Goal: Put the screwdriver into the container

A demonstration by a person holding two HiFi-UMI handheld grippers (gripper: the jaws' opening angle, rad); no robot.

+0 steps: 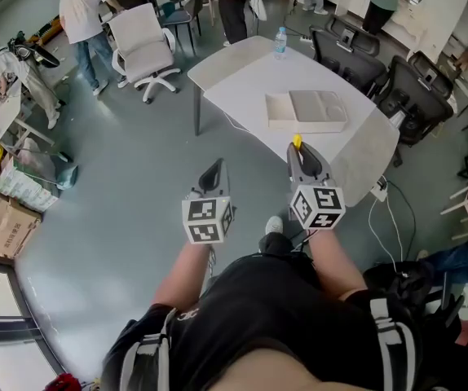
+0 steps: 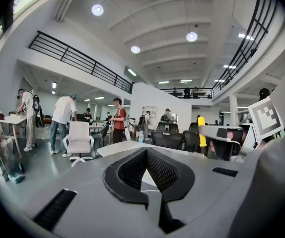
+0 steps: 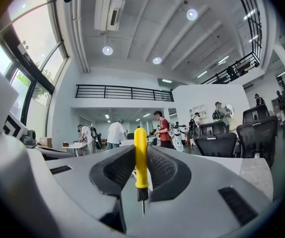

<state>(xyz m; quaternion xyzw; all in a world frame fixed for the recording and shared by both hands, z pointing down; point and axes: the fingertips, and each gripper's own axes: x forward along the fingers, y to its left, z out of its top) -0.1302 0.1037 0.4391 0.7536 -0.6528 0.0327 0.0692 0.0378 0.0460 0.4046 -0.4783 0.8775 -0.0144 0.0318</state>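
- The right gripper [image 3: 141, 155] has its jaws closed on the screwdriver [image 3: 141, 157]. It is held upright by the yellow handle, with the black collar and thin metal shaft hanging below the pads.
- The left gripper [image 2: 146, 152] carries nothing, and its jaws meet at the tips.
- From where I stand the screwdriver looks light, stiff and hard. The smooth plastic handle could twist or slide in a loose pinch, so I'd say mid-handle is the right place to hold it. The shaft is too thin to grip well.
- It won't break if dropped, but a round handle may roll once released.
- The container [image 1: 299, 126] sits on the white desk [image 1: 242, 76], well ahead of both grippers, with a bottle [image 1: 280, 43] at the desk's far edge.
- From the head view only the yellow handle top shows above the right gripper's jaws.
- The blade's tip type is too small to tell.
- The container's inner layout is hard to read: it seems to have a compartment on the left and a flatter section on the right, though I can't tell whether that section is a lid.
- Neither gripper view shows the container; the jaws block the desk surface.
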